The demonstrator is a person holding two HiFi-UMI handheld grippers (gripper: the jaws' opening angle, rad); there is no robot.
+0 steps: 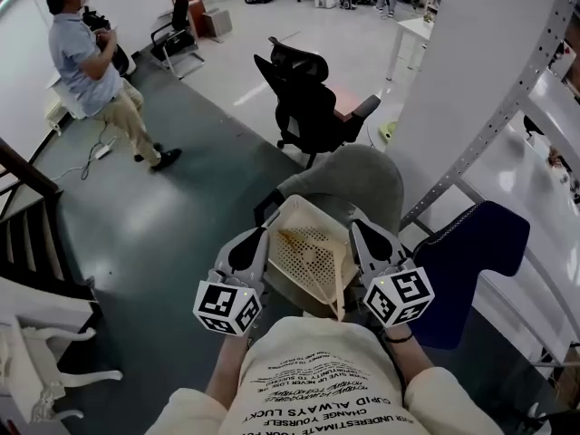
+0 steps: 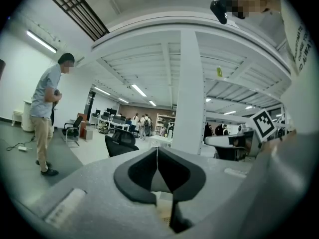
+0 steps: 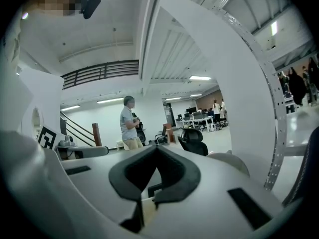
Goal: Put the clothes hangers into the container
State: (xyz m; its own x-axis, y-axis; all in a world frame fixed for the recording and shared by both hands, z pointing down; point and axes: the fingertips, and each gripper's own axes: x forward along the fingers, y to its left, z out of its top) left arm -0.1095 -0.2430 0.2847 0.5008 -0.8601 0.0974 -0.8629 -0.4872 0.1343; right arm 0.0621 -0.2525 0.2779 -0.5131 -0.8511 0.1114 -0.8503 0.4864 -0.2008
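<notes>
A cream perforated container (image 1: pixel 313 259) lies tilted on a grey chair (image 1: pixel 367 175) just in front of my chest. No clothes hanger shows clearly in any view; a brownish mark sits on the container's inner wall. My left gripper (image 1: pixel 261 236) hovers at the container's left rim, shut, with its tips (image 2: pixel 157 151) meeting and nothing between them. At the right rim my right gripper (image 1: pixel 356 227) is shut too, its tips (image 3: pixel 156 149) pressed together and empty. A bit of the cream container (image 2: pixel 164 214) shows under the left jaws.
A black office chair (image 1: pixel 308 98) stands beyond the grey one. A dark blue chair (image 1: pixel 471 256) and a white metal shelf frame (image 1: pixel 494 120) are at the right. A person (image 1: pixel 91 66) stands far left. Stairs (image 1: pixel 27 234) and white furniture (image 1: pixel 36 356) are at the left.
</notes>
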